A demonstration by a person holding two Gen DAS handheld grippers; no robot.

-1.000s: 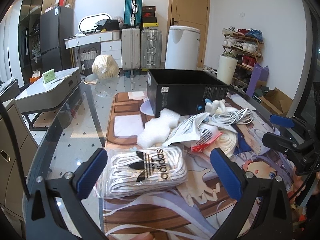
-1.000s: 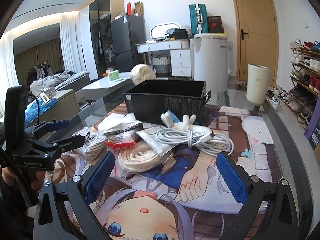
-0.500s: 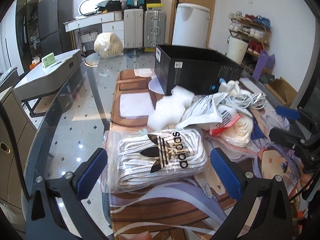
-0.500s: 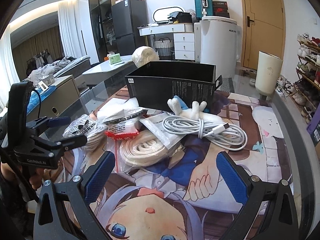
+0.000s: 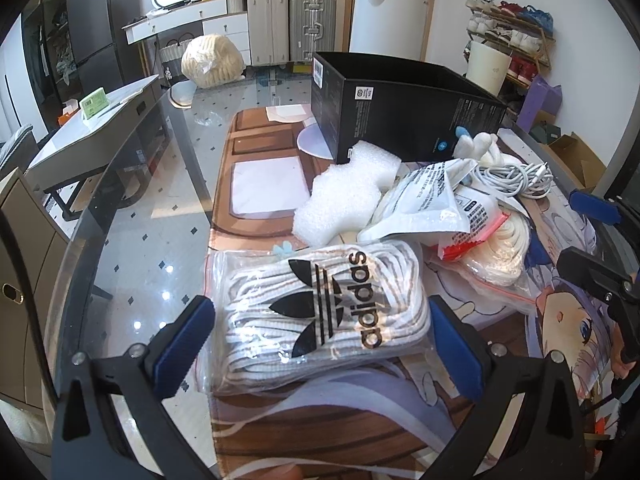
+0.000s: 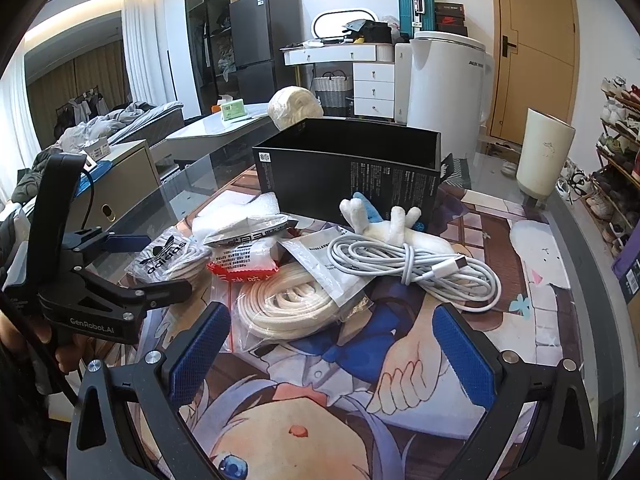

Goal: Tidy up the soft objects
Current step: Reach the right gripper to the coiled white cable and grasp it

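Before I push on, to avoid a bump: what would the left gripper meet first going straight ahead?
The left gripper would meet the adidas bag of laces, already lying between its open fingers.

Light: bright, daylit room
Glare: spots on the glass table at 9 o'clock
Edges: fisheye-bent, black corners
Focus: sharp

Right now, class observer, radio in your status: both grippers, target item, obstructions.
Left gripper open, straddling adidas bag. Right gripper open, empty, near cream rope bag. Black box beyond pile, unblocked.
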